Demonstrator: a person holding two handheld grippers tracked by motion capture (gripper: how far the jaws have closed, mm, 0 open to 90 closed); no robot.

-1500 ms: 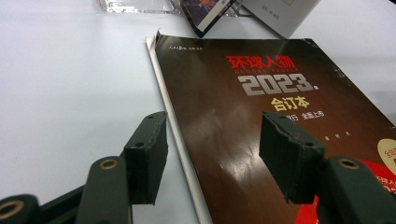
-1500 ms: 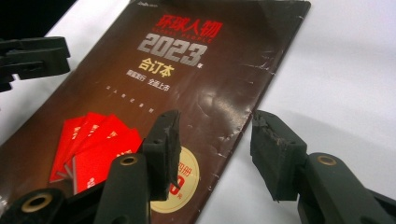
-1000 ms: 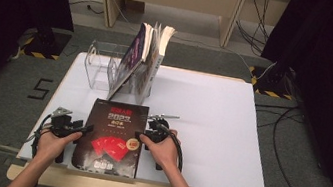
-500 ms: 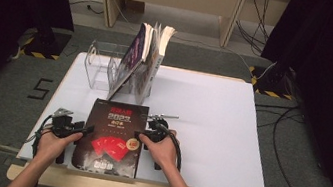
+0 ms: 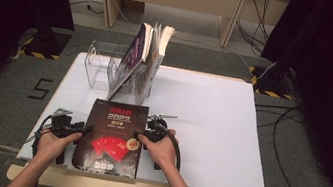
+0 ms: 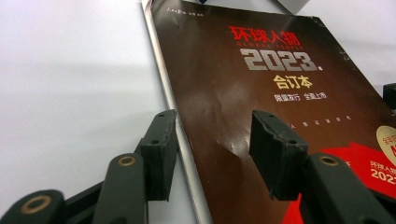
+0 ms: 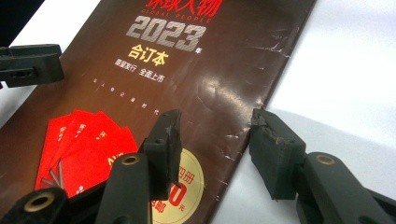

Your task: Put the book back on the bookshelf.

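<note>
A dark brown book [image 5: 116,126] with red envelopes and "2023" on its cover lies flat near the front edge of the white table [image 5: 210,121]. My left gripper [image 5: 81,130] is at the book's left edge, and my right gripper [image 5: 141,135] is at its right edge. In the left gripper view, the left gripper [image 6: 212,151] stands open astride the book's [image 6: 261,93] left edge, one jaw over the table and one over the cover. The right gripper [image 7: 217,147] is open the same way across the book's [image 7: 154,88] right edge.
A clear acrylic rack [image 5: 101,63] stands at the back left of the table, with a few books [image 5: 148,52] leaning upright at its right end. Bare white tabletop stretches to the right of the book. A jaw of the left gripper [image 7: 30,63] shows in the right gripper view.
</note>
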